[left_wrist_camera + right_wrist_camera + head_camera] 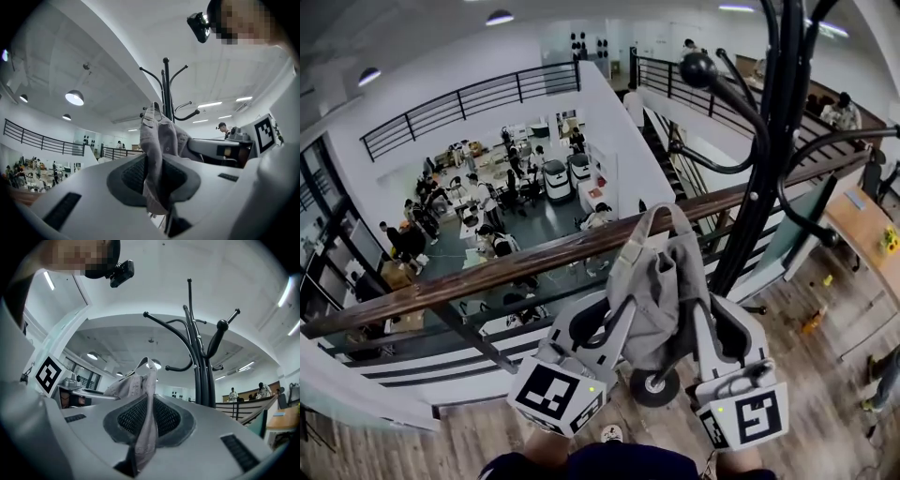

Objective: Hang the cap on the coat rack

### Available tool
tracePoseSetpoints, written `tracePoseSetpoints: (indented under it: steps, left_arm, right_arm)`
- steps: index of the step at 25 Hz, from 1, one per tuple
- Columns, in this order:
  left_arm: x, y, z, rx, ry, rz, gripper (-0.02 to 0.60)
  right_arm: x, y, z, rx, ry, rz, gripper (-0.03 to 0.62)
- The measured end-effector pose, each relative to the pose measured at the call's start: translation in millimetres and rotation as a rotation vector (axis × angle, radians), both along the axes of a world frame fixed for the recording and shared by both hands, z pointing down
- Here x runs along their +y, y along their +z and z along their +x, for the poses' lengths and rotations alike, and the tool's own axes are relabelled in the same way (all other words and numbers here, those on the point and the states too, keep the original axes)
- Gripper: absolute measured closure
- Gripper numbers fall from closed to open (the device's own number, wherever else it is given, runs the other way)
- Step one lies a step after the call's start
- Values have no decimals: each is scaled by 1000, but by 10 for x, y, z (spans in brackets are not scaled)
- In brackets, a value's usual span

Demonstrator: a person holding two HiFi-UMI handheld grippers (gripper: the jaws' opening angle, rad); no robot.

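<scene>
We hold both pairs of jaws closed on the cap (661, 295). The left gripper (154, 180) pinches one fold of the grey fabric between its pads. The right gripper (146, 420) pinches another fold on the opposite side. The cap hangs in the air between the two grippers, with its strap loop uppermost. The coat rack (773, 141) stands just to the right of the cap, and we cannot tell whether the fabric touches its pole. A knobbed hook (698, 70) projects above the cap, apart from it. A wooden handrail (469, 279) runs behind the cap.
</scene>
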State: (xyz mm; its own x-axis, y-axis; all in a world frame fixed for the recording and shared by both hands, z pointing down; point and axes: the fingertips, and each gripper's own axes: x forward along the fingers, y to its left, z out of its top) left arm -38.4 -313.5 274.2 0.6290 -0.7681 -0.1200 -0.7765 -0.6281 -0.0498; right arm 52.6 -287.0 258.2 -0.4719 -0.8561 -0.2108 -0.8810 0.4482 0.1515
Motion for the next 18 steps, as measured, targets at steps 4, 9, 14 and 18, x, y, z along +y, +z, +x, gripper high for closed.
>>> tracePoseSetpoints:
  steps: [4,9,14,18]
  left_arm:
    - [-19,-265,-38,-9,14,79,522]
    - [-51,-488,-24,-1,56,146,522]
    - [-21,-622,77,25,73,181,523]
    - [73,-865,-137,38,46,223,525]
  right_arm:
    - [61,-192,-52,-20,-4,60,546]
    - [86,-411,-26,-56,-29,129,548]
    - [148,-559,70,-60,-61,184,548]
    - [259,-782,-163,-19,-75,226,549]
